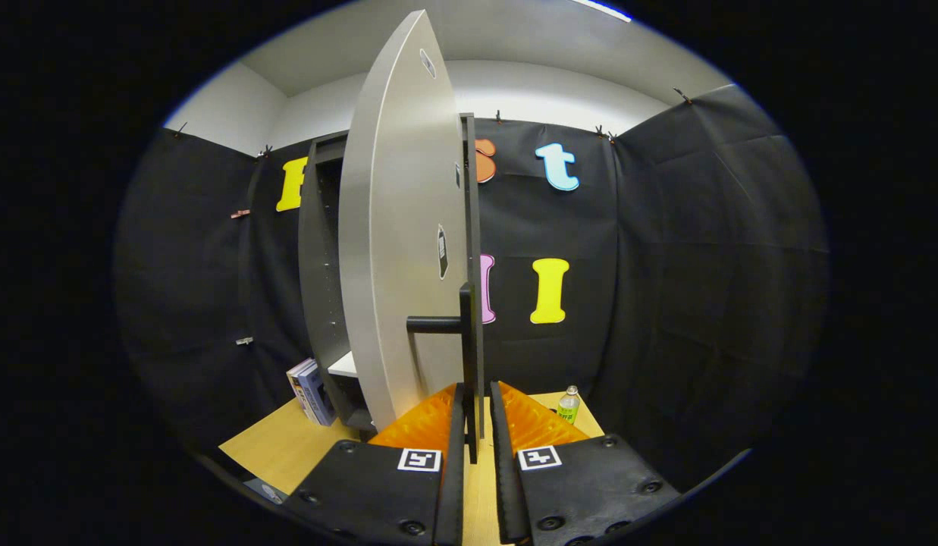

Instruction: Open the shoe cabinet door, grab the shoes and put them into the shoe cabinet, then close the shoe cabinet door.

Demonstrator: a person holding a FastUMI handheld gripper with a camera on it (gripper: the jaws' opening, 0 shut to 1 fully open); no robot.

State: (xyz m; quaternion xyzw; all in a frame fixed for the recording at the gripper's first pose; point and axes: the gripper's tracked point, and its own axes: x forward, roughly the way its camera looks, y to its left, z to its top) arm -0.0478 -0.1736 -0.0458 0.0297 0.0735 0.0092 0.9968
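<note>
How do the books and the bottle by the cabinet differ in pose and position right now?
The books stand beside the cabinet's open side; the bottle stands alone on the other side of the open door.
The books are flat and opaque, leaning slightly; the bottle is clear, capped and upright.
Both rest on the wooden floor, beyond the gripper, whose fingers flank the door handle.

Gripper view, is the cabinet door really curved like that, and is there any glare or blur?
Gripper view: fisheye distortion bows the straight cabinet door; soft sheen on its face, no harsh glare; bright ceiling light strip at the top; the handle between the gripper jaws looks sharp, with small gaps either side.
</note>
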